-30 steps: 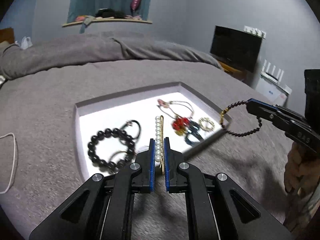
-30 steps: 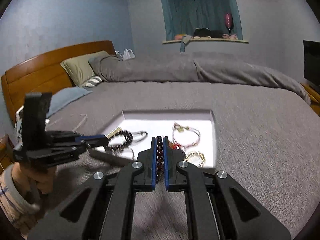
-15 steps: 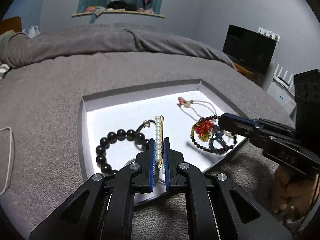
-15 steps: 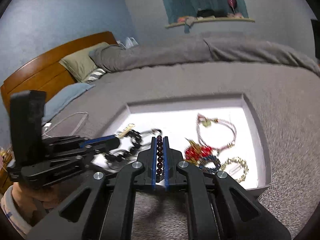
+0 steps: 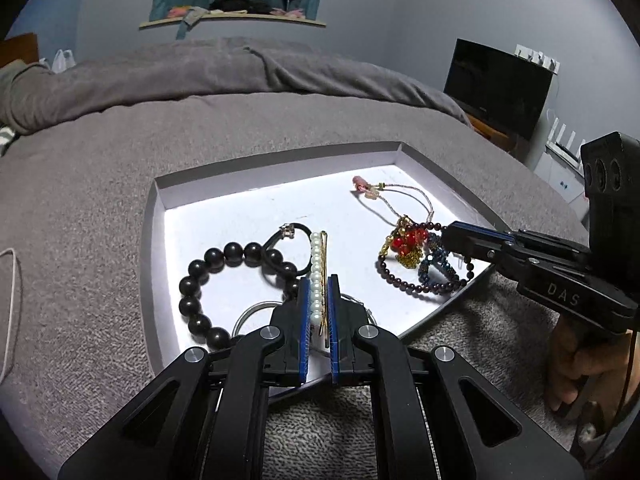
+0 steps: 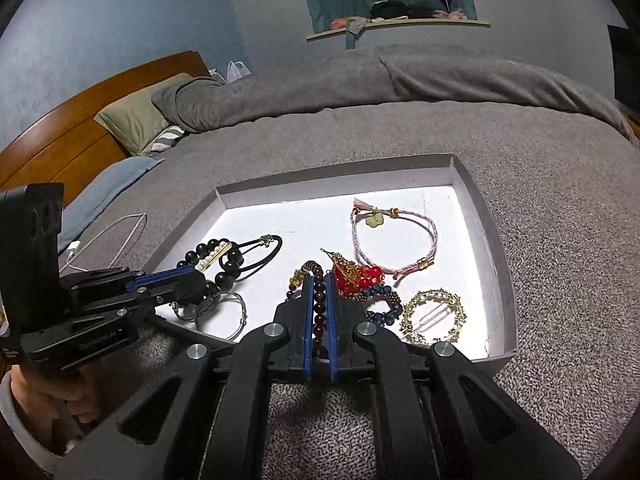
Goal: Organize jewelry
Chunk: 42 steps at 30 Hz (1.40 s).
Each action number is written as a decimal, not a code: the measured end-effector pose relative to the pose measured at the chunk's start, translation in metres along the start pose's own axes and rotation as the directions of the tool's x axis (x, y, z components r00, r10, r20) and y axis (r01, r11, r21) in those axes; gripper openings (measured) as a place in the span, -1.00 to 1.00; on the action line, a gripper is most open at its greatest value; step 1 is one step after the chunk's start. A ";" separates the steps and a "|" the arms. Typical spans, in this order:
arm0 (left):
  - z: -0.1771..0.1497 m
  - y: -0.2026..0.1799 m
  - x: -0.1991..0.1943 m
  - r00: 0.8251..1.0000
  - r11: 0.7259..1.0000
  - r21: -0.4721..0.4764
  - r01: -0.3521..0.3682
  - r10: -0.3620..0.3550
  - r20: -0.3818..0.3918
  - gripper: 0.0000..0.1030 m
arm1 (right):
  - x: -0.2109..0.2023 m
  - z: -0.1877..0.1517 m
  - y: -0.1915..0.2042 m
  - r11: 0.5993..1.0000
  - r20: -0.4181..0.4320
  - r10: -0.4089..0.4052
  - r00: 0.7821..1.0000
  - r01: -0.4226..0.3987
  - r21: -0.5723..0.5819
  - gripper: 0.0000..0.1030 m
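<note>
Left hand-held gripper [image 5: 319, 280] pinches a pearl hair clip [image 5: 318, 276] (over the white tray [image 5: 276, 160]). Right hand-held gripper [image 6: 319, 280] is clamped on a dark-red bead bracelet [image 6: 319, 300].

The left gripper [image 5: 319, 280] points forward and a little down, and its two blue-lined fingers [image 5: 304, 308] stand nearly parallel with only a narrow gap, closed on a pearl clip [image 5: 318, 280] that sticks out in front of the tips. The right gripper [image 6: 319, 280] has the same pose, its fingers [image 6: 307, 312] pressed on a string of dark red beads [image 6: 319, 300] that runs along the gap. In the left view the right gripper comes in from the right side, with the right hand [image 5: 580, 364] around its handle below. In the right view the left gripper enters from the left, and the left hand [image 6: 52, 396] holds its handle, with a light cuff at the wrist.
</note>
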State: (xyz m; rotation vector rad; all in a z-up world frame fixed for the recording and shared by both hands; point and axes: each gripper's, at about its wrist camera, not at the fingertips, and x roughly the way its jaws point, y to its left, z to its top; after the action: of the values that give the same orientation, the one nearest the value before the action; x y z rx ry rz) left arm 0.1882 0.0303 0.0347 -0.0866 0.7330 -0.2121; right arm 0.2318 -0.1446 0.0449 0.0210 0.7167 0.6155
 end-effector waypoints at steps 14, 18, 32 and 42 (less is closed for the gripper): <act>-0.008 -0.003 -0.012 0.998 1.000 0.005 -0.028 0.027 0.051 0.21 | -0.017 -0.010 0.000 0.998 0.028 -0.040 0.999 0.041 -0.049 -0.38; -0.012 -0.010 -0.019 0.996 0.999 0.025 -0.045 0.043 0.079 0.53 | -0.030 -0.015 0.000 0.993 0.058 -0.080 0.995 0.085 -0.083 0.15; -0.036 -0.024 -0.054 0.964 0.995 -0.002 -0.099 0.096 0.249 0.88 | -0.078 -0.044 -0.010 0.989 0.198 -0.097 0.975 0.116 -0.089 0.87; -0.058 -0.037 -0.070 0.948 0.994 -0.009 -0.112 0.110 0.297 0.90 | -0.099 -0.057 0.000 0.987 0.258 -0.083 0.963 0.114 -0.110 0.89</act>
State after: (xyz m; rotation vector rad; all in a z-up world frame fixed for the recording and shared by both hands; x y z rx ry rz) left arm 0.0930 0.0099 0.0433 -0.0676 0.4347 -0.0904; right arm 0.1383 -0.2078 0.0624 -0.0501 0.4287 0.5489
